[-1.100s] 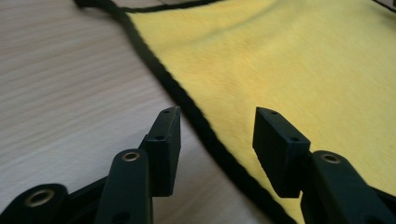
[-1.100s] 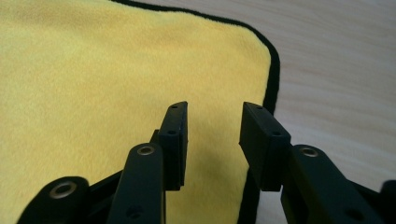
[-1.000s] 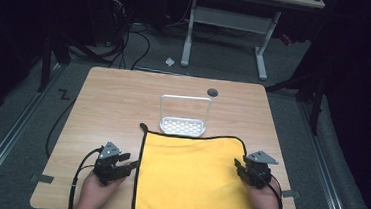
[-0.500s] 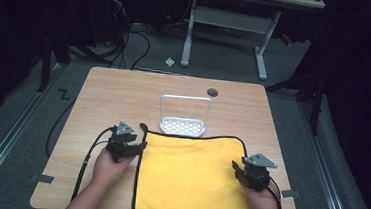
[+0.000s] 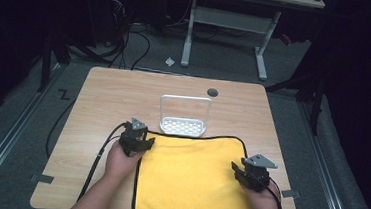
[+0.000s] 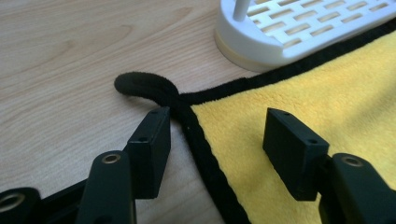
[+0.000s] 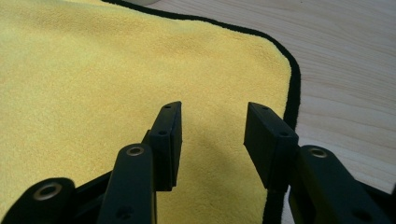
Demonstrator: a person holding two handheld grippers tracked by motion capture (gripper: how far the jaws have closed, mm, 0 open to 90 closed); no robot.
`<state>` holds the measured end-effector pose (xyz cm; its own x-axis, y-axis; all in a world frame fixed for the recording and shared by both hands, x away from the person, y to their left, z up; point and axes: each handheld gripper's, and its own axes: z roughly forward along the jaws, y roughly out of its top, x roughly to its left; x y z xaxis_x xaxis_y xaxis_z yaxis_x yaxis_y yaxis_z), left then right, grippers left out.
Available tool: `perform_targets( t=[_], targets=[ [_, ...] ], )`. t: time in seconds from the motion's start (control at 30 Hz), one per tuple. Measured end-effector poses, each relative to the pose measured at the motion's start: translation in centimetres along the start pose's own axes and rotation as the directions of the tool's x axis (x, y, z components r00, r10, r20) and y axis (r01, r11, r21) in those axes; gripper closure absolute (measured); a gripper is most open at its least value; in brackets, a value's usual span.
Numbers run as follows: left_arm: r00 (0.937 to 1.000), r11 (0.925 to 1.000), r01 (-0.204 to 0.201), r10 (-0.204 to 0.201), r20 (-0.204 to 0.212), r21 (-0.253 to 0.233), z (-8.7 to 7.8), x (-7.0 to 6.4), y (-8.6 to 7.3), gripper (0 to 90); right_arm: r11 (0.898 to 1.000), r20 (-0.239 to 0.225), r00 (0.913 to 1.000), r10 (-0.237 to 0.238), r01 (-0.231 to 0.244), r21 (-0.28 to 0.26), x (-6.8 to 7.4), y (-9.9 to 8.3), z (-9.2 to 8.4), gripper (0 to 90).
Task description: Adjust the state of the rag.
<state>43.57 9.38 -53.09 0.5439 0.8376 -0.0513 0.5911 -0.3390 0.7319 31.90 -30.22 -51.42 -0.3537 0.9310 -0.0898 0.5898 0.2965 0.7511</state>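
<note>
A yellow cloth (image 5: pixel 193 178) with a black hem lies flat on the near half of the wooden table (image 5: pixel 114 94). My left gripper (image 5: pixel 140 142) is at its far left corner. In the left gripper view the gripper (image 6: pixel 217 121) stands open, its jaws just having widened. The black hem and its loop tab (image 6: pixel 140 86) lie between and ahead of the tips, unpinched. My right gripper (image 5: pixel 238 170) rests over the cloth's right edge. Its jaws (image 7: pixel 212 114) have just widened slightly and stand open above the yellow cloth (image 7: pixel 93 70), gripping nothing.
A white slotted plastic rack (image 5: pixel 183 126) with a wire handle stands against the cloth's far hem, close to the left gripper (image 6: pixel 299 28). A round cable hole (image 5: pixel 212 92) sits near the table's far edge. A white desk frame (image 5: pixel 227 22) stands on the floor beyond.
The left hand has travelled from the cloth's near left side up along its edge to the far left corner. The right hand has stayed put.
</note>
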Motion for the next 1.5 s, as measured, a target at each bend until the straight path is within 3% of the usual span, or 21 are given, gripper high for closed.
perform_targets(
  t=[0.07,0.27,0.3,0.37,0.43,0.47,0.53,0.7,0.87,1.13,1.3,1.5],
  targets=[
    [0.9997,0.9996,-0.022,0.022,-0.01,-0.019,0.2,-0.5,-0.1,48.9,1.0,-0.002,1.0,0.002,-0.002,0.0,0.1,0.0,0.0,57.1],
    [0.9974,0.9966,-0.07,0.07,0.014,-0.045,0.2,-1.6,-0.3,80.0,1.0,-0.024,0.9997,-0.003,0.003,-0.001,0.7,0.2,0.0,57.0],
    [0.9981,0.9971,-0.057,0.058,0.021,-0.051,0.2,-1.5,-0.4,81.7,1.0,-0.03,0.9995,-0.005,0.005,-0.005,0.9,0.3,-0.1,57.0],
    [0.9963,0.9986,0.012,-0.008,0.086,-0.052,0.2,-0.6,-0.5,82.8,1.0,-0.047,0.9989,-0.004,0.003,-0.019,1.4,0.4,-0.3,57.0],
    [0.9848,0.995,0.09,-0.082,0.153,-0.045,0.2,0.4,-0.6,83.0,0.999,-0.066,0.9978,-0.009,0.007,-0.035,2.1,0.7,-0.6,56.4],
    [0.9797,0.9929,0.112,-0.103,0.172,-0.042,0.2,0.6,-0.6,83.0,0.999,-0.083,0.9965,-0.009,0.006,-0.042,2.6,0.8,-0.7,55.9],
    [0.9775,0.9915,0.12,-0.109,0.181,-0.051,0.1,0.8,-0.7,83.1,0.999,-0.112,0.9936,-0.014,0.008,-0.05,3.6,1.1,-0.8,55.5],
    [0.973,0.9869,0.141,-0.123,0.195,-0.078,-0.2,0.9,-0.9,83.1,0.996,-0.202,0.9771,-0.065,0.052,-0.068,7.1,1.8,-0.7,54.9],
    [0.9673,0.9819,0.162,-0.139,0.212,-0.097,-0.4,1.2,-1.0,83.1,0.991,-0.225,0.9651,-0.134,0.125,-0.051,10.5,2.5,0.4,52.4],
    [0.9599,0.9785,0.18,-0.152,0.235,-0.101,-0.5,1.4,-1.1,82.7,0.978,-0.286,0.936,-0.205,0.207,-0.021,15.7,3.5,2.1,45.9],
    [0.9593,0.9785,0.179,-0.151,0.239,-0.101,-0.5,1.4,-1.1,82.7,0.966,-0.297,0.9207,-0.254,0.258,-0.024,18.7,3.8,3.0,43.3],
    [0.9586,0.9779,0.181,-0.151,0.241,-0.105,-0.5,1.5,-1.1,82.7,0.956,-0.35,0.893,-0.283,0.292,-0.029,21.6,4.2,3.6,40.3]
  ],
)
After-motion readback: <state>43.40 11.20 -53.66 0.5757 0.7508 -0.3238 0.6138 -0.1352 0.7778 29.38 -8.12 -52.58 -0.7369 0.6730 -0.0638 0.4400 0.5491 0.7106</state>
